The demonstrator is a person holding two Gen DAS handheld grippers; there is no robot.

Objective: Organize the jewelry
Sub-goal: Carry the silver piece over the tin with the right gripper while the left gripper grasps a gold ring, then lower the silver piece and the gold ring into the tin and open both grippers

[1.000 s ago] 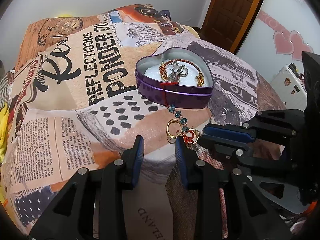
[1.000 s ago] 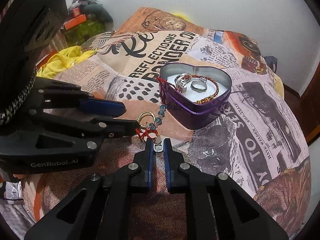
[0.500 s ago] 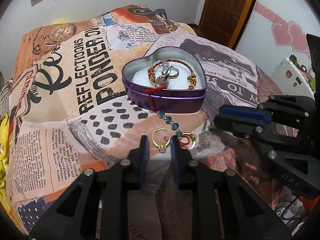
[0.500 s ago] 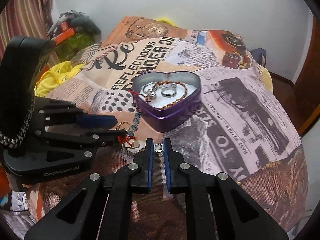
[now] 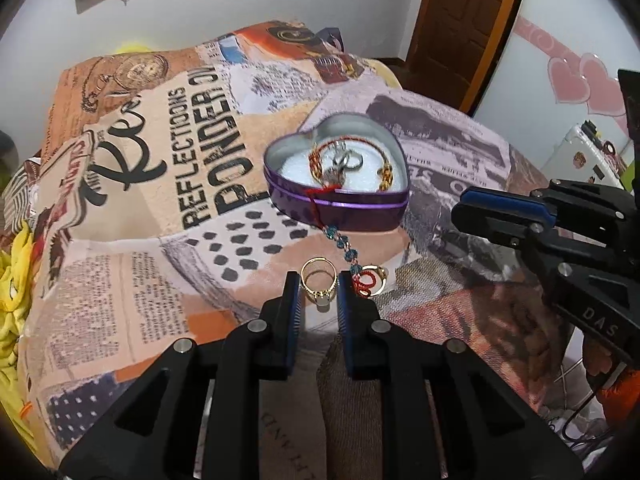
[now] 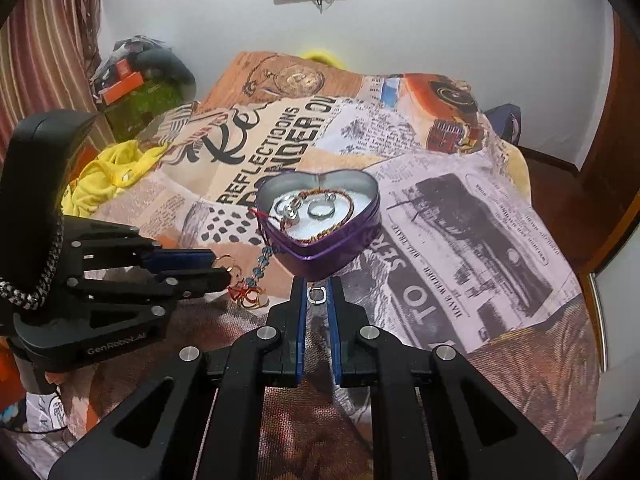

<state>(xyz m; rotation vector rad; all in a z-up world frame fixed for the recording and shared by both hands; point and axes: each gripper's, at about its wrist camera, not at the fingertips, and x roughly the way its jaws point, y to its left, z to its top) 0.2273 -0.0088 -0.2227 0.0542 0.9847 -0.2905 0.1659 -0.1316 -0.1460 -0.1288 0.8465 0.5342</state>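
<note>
A purple heart-shaped tin point(image 5: 340, 204) point(image 6: 332, 248) sits on the printed bedspread. It holds silver rings point(image 6: 320, 210) and a red-gold bracelet point(image 5: 384, 172). A beaded red-thread bracelet point(image 5: 340, 240) point(image 6: 262, 262) hangs over the tin's rim onto the cover, ending by a gold ring point(image 5: 376, 276). My left gripper point(image 5: 318, 294) is closed on another gold ring point(image 5: 318, 284). My right gripper point(image 6: 317, 294) is shut on a small silver ring point(image 6: 317, 295), held just in front of the tin.
The bedspread point(image 5: 160, 184) covers a bed with rounded edges. Yellow cloth point(image 6: 104, 176) lies at the left side. A wooden door point(image 5: 468, 20) and a white wall stand behind. Clutter point(image 6: 132, 80) sits in the far left corner.
My left gripper moved forward and closed around the gold ring. My right gripper drew back and up from the other gripper with the silver ring, now nearer the tin's point.
</note>
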